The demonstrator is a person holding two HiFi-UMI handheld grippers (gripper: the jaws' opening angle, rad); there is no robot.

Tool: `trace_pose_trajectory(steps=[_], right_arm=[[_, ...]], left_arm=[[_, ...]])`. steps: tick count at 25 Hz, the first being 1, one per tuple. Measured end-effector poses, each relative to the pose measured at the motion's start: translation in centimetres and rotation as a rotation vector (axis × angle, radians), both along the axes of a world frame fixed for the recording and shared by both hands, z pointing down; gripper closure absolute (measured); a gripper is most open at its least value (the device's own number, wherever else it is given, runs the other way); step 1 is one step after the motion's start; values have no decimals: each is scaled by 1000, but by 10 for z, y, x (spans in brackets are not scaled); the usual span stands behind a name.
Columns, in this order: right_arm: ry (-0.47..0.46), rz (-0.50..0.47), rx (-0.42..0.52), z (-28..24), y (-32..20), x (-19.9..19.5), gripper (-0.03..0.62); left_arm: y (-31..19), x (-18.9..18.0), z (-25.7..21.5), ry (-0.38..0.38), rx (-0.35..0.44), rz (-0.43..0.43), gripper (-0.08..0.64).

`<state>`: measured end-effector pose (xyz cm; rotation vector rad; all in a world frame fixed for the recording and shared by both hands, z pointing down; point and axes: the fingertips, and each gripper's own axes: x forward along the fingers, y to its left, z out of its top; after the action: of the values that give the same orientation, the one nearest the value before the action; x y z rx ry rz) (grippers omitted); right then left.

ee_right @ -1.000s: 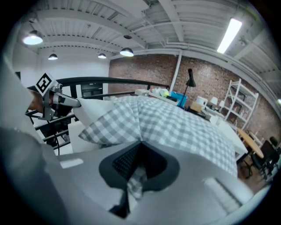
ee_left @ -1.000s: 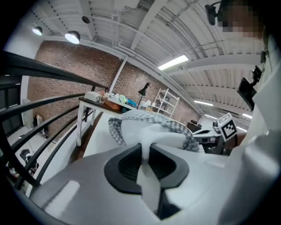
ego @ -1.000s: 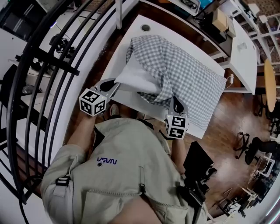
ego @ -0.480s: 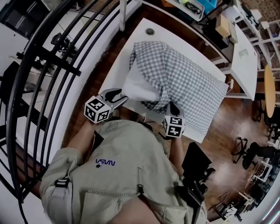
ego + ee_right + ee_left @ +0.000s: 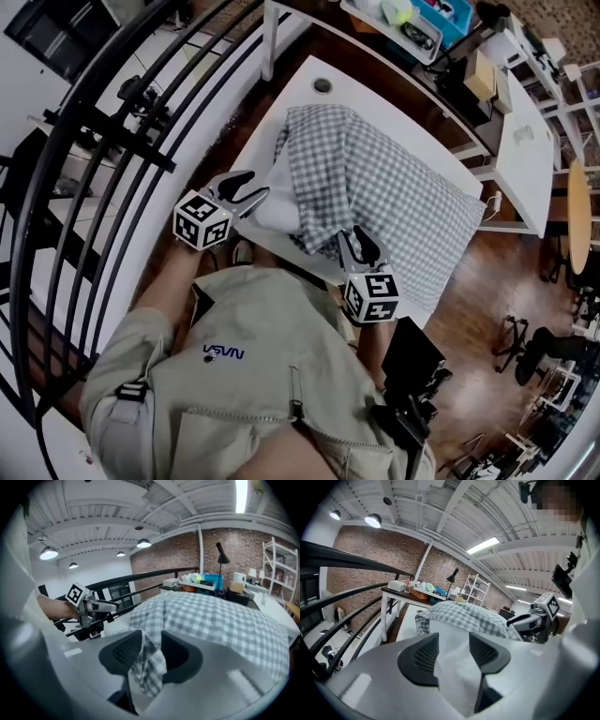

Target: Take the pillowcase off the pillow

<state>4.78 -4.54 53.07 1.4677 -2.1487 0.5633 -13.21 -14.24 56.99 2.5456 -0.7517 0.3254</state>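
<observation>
A grey checked pillowcase (image 5: 384, 178) covers most of a white pillow (image 5: 274, 204) on the white table (image 5: 281, 103). The pillow's bare near corner pokes out at the left. My left gripper (image 5: 255, 185) has just been opening. Its jaws stand apart with the white pillow corner (image 5: 454, 672) between them. My right gripper (image 5: 356, 239) has also just been opening. A loose fold of the pillowcase (image 5: 149, 663) hangs between its pads, with a gap on one side. The left gripper view looks along the left gripper (image 5: 453, 639), and the right gripper view along the right gripper (image 5: 151, 637).
A black railing (image 5: 112, 141) curves along the left of the table. A cluttered desk (image 5: 412, 19) stands beyond it, and another white table (image 5: 525, 122) at the right. Wooden floor surrounds the table. The person's torso fills the near side.
Both pairs of jaws have spread apart. The right gripper has drawn back toward the person. Less of the white pillow shows past the case's edge than a second ago.
</observation>
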Motion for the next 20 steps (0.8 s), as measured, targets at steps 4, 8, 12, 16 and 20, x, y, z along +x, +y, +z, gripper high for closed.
trace_pose_trajectory(steps=[4, 8, 12, 16, 20], right_arm=[[-19, -129, 85, -31, -37, -4, 454], [9, -173, 111, -40, -76, 0, 454], [47, -148, 94, -33, -116, -18, 454], [136, -77, 40, -14, -154, -30, 454], [238, -48, -69, 15, -172, -24, 454]], left_arm=[[-24, 24, 6, -61, 2, -32, 337], [-49, 35, 13, -80, -7, -65, 322], [-64, 39, 25, -94, -43, -38, 313], [-70, 54, 32, -39, -102, 27, 287], [-66, 71, 36, 54, -179, 85, 298]])
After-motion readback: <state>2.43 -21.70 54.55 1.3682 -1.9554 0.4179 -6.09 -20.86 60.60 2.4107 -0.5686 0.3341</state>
